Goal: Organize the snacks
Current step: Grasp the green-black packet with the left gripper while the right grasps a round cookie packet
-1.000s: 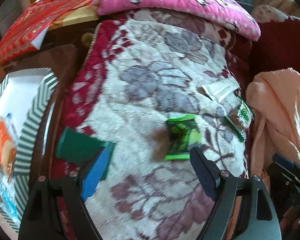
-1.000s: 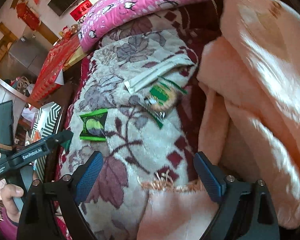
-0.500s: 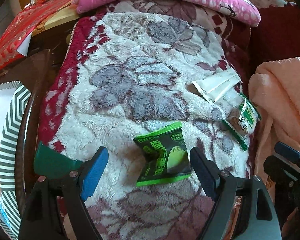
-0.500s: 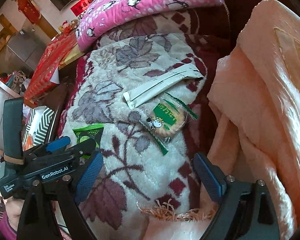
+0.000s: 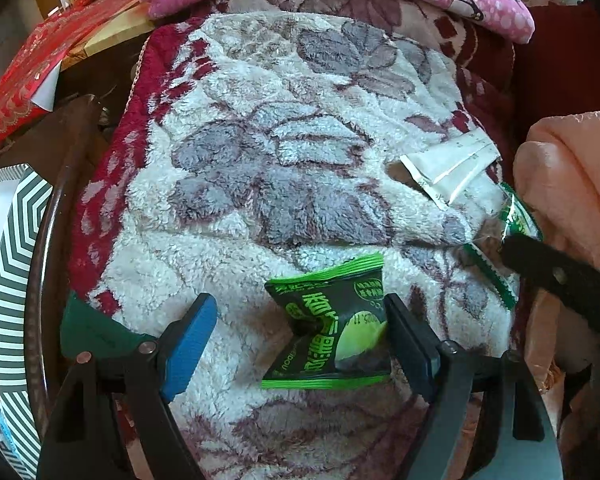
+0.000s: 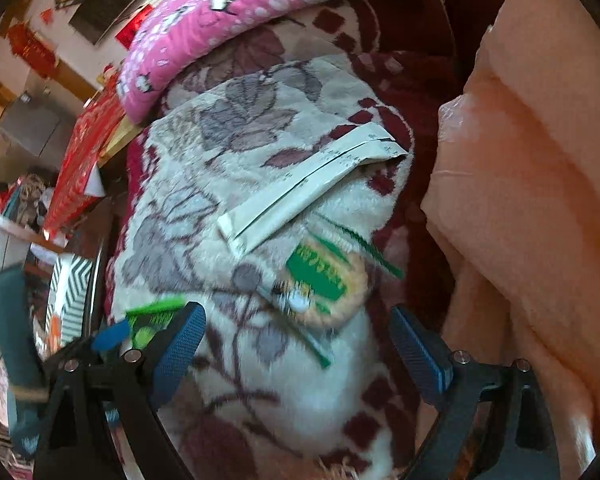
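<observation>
We hold the left gripper [image 5: 300, 340] open around the crumpled green-black snack packet [image 5: 332, 328], right gripper [image 6: 296, 344] open over the round biscuit pack [image 6: 324, 284], both straddling for pickup.

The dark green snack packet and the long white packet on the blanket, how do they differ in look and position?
The dark green snack packet is short, dark and bright green with printed characters, while the long white packet is a narrow, pale strip. The green packet is crumpled and lies between the fingers of the open left claw; the white packet lies flatter, farther off, clear of both claws. Both rest on the floral blanket.
</observation>
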